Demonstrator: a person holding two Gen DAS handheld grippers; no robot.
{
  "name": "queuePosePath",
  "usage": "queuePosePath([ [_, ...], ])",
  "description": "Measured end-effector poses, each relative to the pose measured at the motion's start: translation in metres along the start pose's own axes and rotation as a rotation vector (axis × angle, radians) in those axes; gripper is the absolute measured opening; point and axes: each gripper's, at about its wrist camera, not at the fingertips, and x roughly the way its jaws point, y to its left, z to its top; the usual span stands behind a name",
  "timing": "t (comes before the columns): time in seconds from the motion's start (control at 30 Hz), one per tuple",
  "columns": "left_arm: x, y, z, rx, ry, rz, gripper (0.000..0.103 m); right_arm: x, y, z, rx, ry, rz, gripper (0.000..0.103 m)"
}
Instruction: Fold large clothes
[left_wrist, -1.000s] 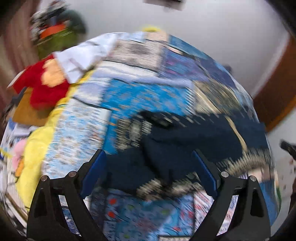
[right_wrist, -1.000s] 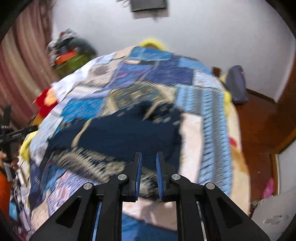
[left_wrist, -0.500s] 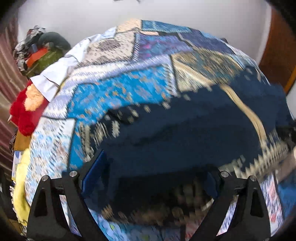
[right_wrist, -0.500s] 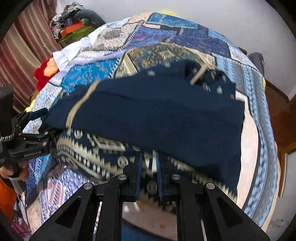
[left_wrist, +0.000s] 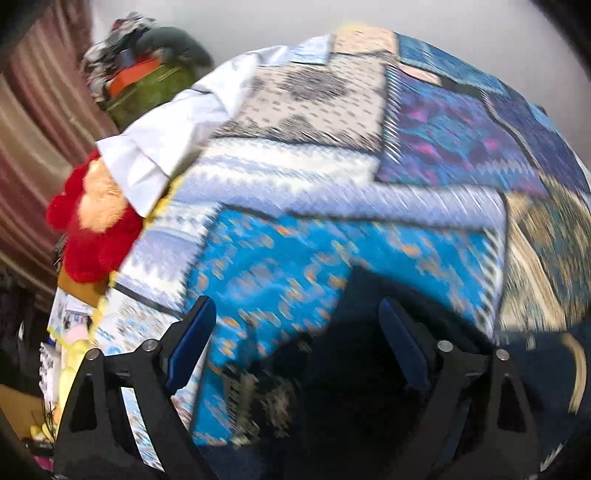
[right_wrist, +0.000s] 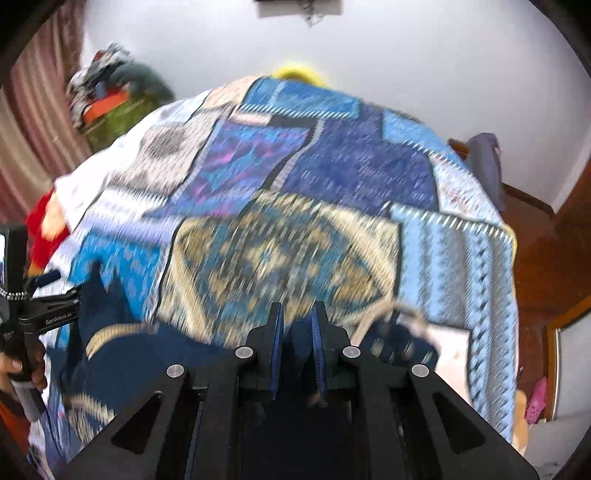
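I'm working in a home bedroom: a bed with a patchwork quilt (right_wrist: 295, 206), striped curtains (left_wrist: 33, 140) left of it, a clothes pile (left_wrist: 147, 70) beyond.

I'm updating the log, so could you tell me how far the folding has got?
Early, I'd judge. The navy garment lies on the patchwork bedspread, rumpled, with no neat fold showing. The right gripper is nearly closed on its cloth; the left gripper is open over a corner. The folding is left.

Navy garment (right_wrist: 155, 369) with a beige zigzag border; patchwork quilt (left_wrist: 332, 229) in blues, purple and cream; red plush (left_wrist: 92, 243); white cloth (left_wrist: 173, 133); striped maroon curtain (left_wrist: 33, 147)
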Motion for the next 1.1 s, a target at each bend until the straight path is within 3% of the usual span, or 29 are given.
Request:
queuePosePath([
  [0.1,-0.019,0.014,0.008,-0.025,-0.042,-0.031,0.09,-0.025,-0.009,0.007,0.062,-0.054,0.097,0.011],
  [0.2,-0.051,0.016,-0.004,0.027,-0.094,-0.099,0.09,-0.056,-0.011,-0.005,0.05,-0.087,0.183,0.01],
  [0.43,-0.09,-0.033,-0.066,0.294,-0.09,-0.227,0.09,-0.094,-0.022,-0.082,-0.073,-0.04,0.057,0.01],
  [0.57,-0.101,-0.078,-0.089,0.375,-0.078,-0.311,0.09,-0.095,-0.036,-0.127,-0.049,0.037,0.075,0.01],
  [0.67,-0.096,-0.112,-0.094,0.434,-0.082,-0.284,0.09,-0.088,-0.036,-0.152,-0.069,0.087,0.106,0.011],
  [0.77,-0.083,-0.137,-0.087,0.459,-0.095,-0.223,0.09,-0.067,-0.025,-0.166,-0.133,0.134,0.082,0.01],
  [0.97,-0.063,-0.154,-0.042,0.417,-0.082,-0.189,0.09,-0.038,-0.014,-0.133,-0.205,0.149,0.126,0.01],
  [1.1,-0.055,-0.159,-0.001,0.32,-0.08,-0.2,0.09,-0.025,-0.015,-0.077,-0.182,0.063,0.1,0.01],
])
